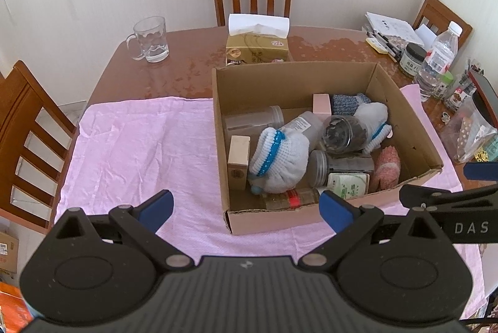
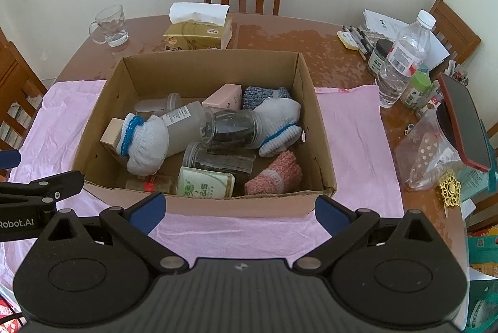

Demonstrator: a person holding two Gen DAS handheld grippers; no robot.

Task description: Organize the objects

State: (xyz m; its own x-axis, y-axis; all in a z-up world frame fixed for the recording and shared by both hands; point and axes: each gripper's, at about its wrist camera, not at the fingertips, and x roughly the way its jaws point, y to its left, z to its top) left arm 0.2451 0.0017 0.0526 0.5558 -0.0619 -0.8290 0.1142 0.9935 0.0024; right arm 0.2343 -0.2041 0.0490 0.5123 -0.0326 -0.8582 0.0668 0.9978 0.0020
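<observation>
Both grippers, left gripper (image 1: 246, 210) and right gripper (image 2: 239, 213), hover wide and empty before the cardboard box (image 2: 311, 102). Jars and socks fill it, a scene fitting unpacking or completion alike.

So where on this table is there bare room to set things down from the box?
The pink cloth left of the cardboard box is bare up to the glass mug. A narrower strip of cloth lies right of the box. The table's right edge, around the water bottle, is crowded.

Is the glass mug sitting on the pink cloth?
No, the glass mug stands on the bare wooden table, beyond the far edge of the pink cloth.
</observation>
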